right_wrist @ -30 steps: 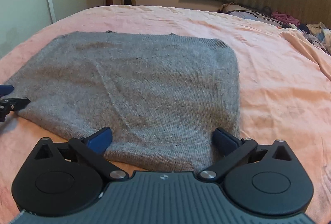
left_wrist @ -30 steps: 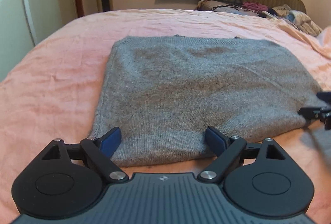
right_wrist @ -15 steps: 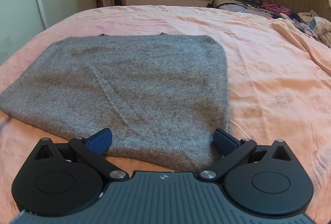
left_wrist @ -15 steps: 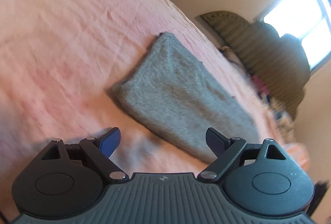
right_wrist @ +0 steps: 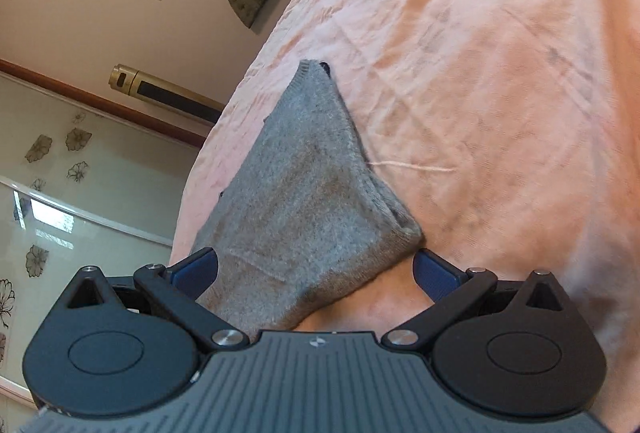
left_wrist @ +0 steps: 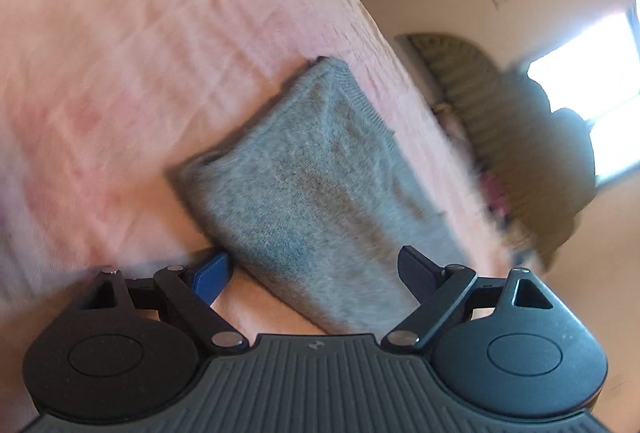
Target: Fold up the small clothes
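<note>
A folded grey knit sweater point(left_wrist: 316, 189) lies flat on the pink bedspread point(left_wrist: 120, 53). It also shows in the right wrist view point(right_wrist: 304, 209). My left gripper point(left_wrist: 314, 271) is open and tilted, its fingers either side of the sweater's near left corner. My right gripper point(right_wrist: 316, 269) is open and tilted the other way, its fingers either side of the sweater's near right corner. Neither gripper holds the cloth.
A padded headboard point(left_wrist: 500, 121) stands at the far end of the bed, with loose clothes point(left_wrist: 496, 197) blurred in front of it. A gold standing unit point(right_wrist: 160, 93) and a floral glass panel point(right_wrist: 52, 173) are beside the bed point(right_wrist: 500, 53).
Both grippers have rolled sideways, the left first and the right in the last half second. Both stay open at the sweater's near corners. The sweater has not moved.
</note>
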